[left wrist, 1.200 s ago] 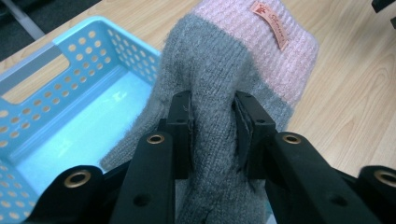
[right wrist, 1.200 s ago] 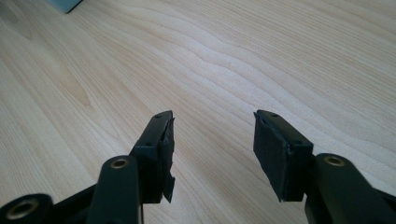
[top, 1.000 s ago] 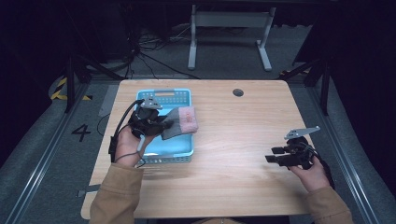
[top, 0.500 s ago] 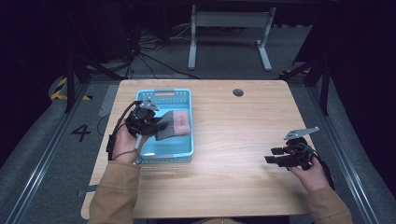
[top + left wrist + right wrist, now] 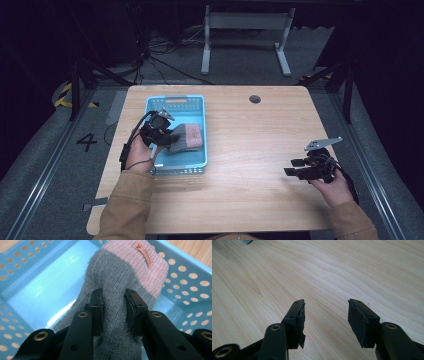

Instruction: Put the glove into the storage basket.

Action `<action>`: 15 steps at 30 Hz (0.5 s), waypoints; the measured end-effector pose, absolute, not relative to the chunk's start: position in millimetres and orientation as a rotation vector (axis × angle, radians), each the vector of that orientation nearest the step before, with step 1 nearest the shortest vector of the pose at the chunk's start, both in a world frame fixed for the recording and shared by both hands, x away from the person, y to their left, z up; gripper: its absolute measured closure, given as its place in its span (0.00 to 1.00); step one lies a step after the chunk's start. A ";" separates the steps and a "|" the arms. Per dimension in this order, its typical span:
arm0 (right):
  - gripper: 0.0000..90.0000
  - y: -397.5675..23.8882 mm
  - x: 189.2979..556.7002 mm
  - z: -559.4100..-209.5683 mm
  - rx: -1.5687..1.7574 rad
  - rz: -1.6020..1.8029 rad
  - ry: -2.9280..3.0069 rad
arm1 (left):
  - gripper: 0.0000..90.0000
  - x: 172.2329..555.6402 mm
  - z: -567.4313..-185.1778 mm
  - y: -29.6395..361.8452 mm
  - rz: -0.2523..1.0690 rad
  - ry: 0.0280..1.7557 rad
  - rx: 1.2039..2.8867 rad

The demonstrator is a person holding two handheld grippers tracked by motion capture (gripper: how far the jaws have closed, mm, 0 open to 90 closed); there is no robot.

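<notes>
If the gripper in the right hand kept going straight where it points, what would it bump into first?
Probably the bare wooden table: the open right gripper angles down toward it, nothing between. Farther along sits the blue basket, though depth is unclear.

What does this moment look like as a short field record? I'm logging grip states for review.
held item: grey and pink knit glove
holder: left gripper, jaws pinching the grey part
location: glove inside the blue perforated basket
right gripper: open, empty, over bare wooden table
glove label: small tag on pink cuff
</notes>
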State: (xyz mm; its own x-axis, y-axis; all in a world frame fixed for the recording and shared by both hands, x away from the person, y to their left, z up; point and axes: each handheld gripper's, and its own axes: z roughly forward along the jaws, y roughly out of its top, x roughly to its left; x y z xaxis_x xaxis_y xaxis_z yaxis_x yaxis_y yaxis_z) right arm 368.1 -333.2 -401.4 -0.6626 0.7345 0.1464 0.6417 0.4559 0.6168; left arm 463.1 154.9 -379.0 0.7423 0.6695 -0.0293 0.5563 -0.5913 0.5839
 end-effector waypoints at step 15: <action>0.53 -341.1 357.1 -400.3 1.235 0.981 2.531 | 0.78 481.4 -395.7 143.1 0.205 0.941 2.462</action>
